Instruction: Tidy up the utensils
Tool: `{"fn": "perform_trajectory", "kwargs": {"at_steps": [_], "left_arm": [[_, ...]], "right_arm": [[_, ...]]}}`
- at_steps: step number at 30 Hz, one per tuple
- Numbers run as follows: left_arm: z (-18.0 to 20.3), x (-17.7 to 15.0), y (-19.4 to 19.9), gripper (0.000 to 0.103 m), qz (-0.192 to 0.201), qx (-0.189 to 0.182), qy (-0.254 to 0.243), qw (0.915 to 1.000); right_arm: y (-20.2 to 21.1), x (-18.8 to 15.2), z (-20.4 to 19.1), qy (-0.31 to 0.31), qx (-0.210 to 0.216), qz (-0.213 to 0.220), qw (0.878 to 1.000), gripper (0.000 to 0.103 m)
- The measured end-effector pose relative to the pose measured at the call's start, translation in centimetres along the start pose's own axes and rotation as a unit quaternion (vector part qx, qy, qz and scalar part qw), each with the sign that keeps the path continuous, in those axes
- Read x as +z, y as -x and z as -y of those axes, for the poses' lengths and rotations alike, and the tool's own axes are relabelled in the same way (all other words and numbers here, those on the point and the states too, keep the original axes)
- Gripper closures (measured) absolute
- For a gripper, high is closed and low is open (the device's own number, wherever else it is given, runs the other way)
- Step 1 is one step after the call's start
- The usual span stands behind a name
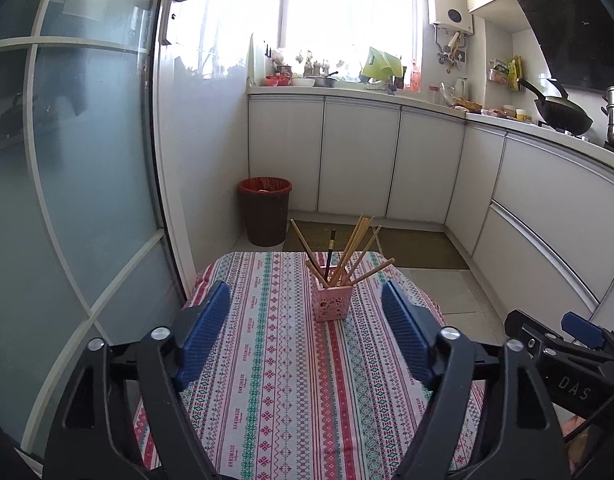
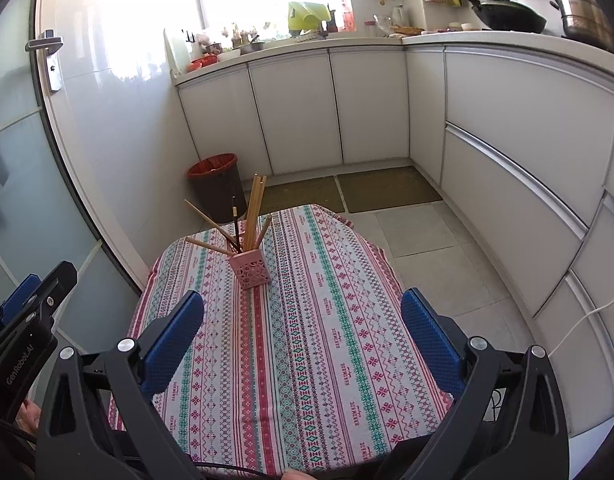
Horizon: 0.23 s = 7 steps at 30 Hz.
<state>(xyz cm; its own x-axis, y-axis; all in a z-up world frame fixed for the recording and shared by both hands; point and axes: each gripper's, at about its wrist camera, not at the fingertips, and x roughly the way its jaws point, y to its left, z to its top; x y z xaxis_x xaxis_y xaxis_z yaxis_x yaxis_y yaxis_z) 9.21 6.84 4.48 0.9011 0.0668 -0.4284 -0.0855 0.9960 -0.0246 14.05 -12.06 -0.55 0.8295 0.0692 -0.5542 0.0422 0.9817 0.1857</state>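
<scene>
While both tongs gape: one pink holder (image 1: pixel 333 303) | about eight chopsticks (image 1: pixel 349 249)

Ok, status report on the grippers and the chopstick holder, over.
Left gripper open, empty. Right gripper open, empty. Pink holder upright on tablecloth, chopsticks inside. Nothing in the way.

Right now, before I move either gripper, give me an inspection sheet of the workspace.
Surface: small table under a striped patterned cloth.
Job's things: pink holder upright, chopsticks standing splayed in it, one dark stick among them.
Clutter: nothing seen loose on the cloth.
Grippers: left gripper open, empty; right gripper open, empty; both short of the holder.
Cables: dark cable at the near table edge; white cord along the drawers.
Surroundings: red-lined bin, floor mats, cabinets, wok on the stove.
</scene>
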Motion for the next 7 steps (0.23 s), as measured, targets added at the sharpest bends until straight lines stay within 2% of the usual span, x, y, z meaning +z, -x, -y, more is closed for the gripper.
{"fn": "perform_trajectory", "kwargs": {"at_steps": [2, 7], "left_arm": [[-0.03, -0.01, -0.05, 0.008, -0.005, 0.005, 0.002, 1.0000], [0.10, 0.01, -0.22, 0.007, -0.015, 0.014, 0.004, 0.9998]], "right_arm": [[0.06, -0.02, 0.03, 0.000, 0.000, 0.002, 1.000, 0.007], [0.23, 0.09, 0.00, 0.000, 0.000, 0.007, 1.000, 0.007]]}}
